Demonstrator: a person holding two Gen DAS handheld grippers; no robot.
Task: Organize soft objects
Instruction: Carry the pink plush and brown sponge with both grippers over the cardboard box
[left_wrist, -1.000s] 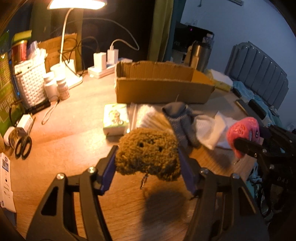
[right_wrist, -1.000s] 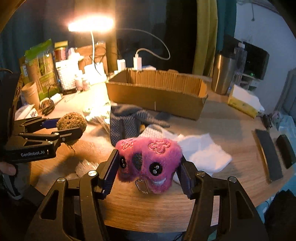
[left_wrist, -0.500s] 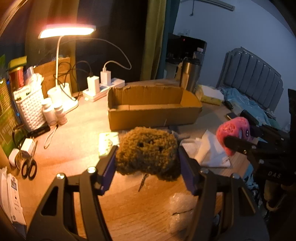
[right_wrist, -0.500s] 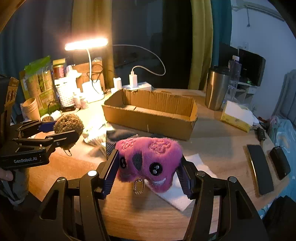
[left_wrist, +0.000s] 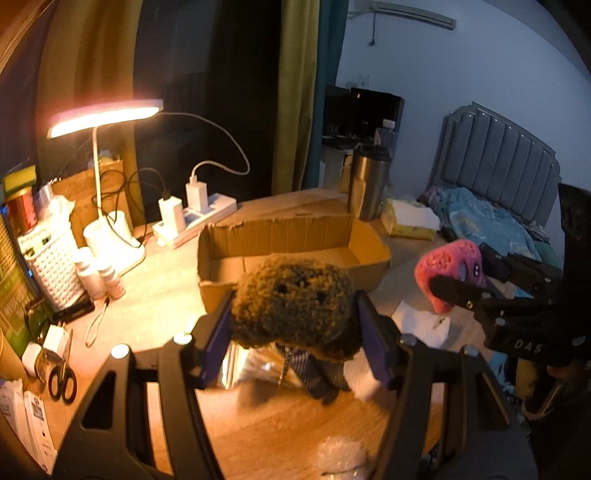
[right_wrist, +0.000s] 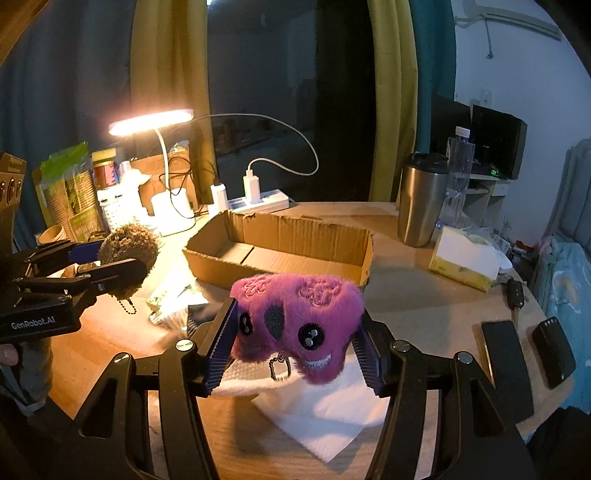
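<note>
The left tool (left_wrist: 295, 325) is closed on a brown plush toy (left_wrist: 293, 301) at the centre of its frame, lifted clear of the tabletop (left_wrist: 155, 306). The right tool (right_wrist: 293, 339) likewise pinches a pink plush toy (right_wrist: 295, 317) from both sides, mid-frame, above a white cloth (right_wrist: 332, 410). Both toys hang in front of the open cardboard box (right_wrist: 284, 254), which sits just above centre, probably so they can be dropped in together. A grey knit item (left_wrist: 321, 376) lies below the brown toy, unsorted.
</note>
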